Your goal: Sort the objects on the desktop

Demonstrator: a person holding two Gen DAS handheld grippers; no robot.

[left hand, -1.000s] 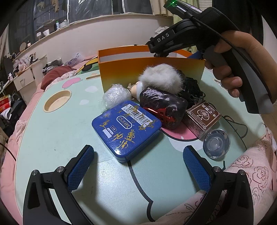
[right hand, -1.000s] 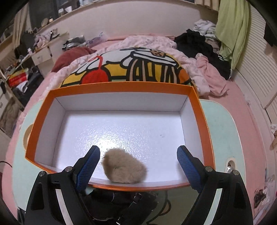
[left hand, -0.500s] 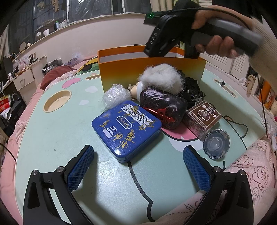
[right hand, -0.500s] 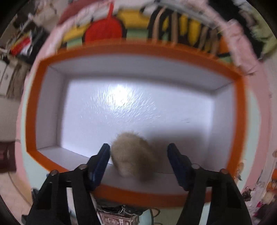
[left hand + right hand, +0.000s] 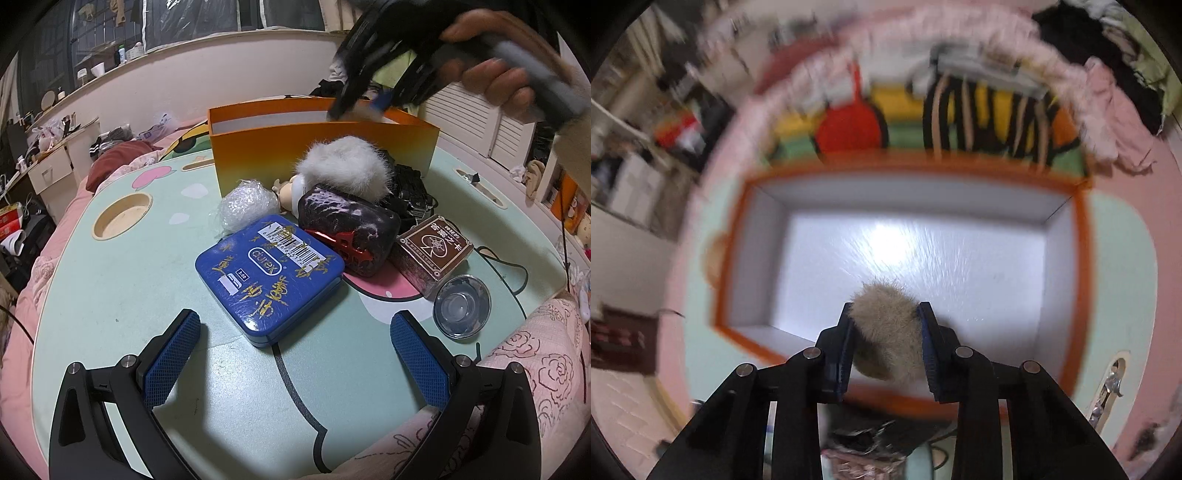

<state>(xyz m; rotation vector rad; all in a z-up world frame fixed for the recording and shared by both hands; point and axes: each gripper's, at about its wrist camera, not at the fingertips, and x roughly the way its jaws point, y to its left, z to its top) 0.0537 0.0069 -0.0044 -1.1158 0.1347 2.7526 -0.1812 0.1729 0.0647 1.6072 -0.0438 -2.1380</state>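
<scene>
An orange box [image 5: 1084, 258] with a white inside stands at the back of the table, seen also in the left wrist view as an orange box [image 5: 288, 155]. My right gripper [image 5: 886, 321] is over its near wall, jaws closing, pads pressed on a tan fur ball [image 5: 886, 328]. From the left wrist view the right gripper [image 5: 365, 99] is a blurred shape above the box. My left gripper [image 5: 291, 332] stays open and holds nothing, just short of a blue tin [image 5: 266, 273]. Behind the tin lie a dark pouch [image 5: 351, 229], a white fur ball [image 5: 343, 166] and a plastic-wrapped ball [image 5: 247, 203].
A brown card box [image 5: 436, 251] and a clear round lid [image 5: 461, 306] lie at the right, a black cable [image 5: 506, 266] behind them. The mint table [image 5: 110, 295] has a round cup hole [image 5: 122, 218] at the left. Pink bedding [image 5: 535, 350] borders the table's right edge.
My right gripper closed from wide open onto the tan fur ball and tilted further down over the box. The left gripper and the table's objects have not moved.
</scene>
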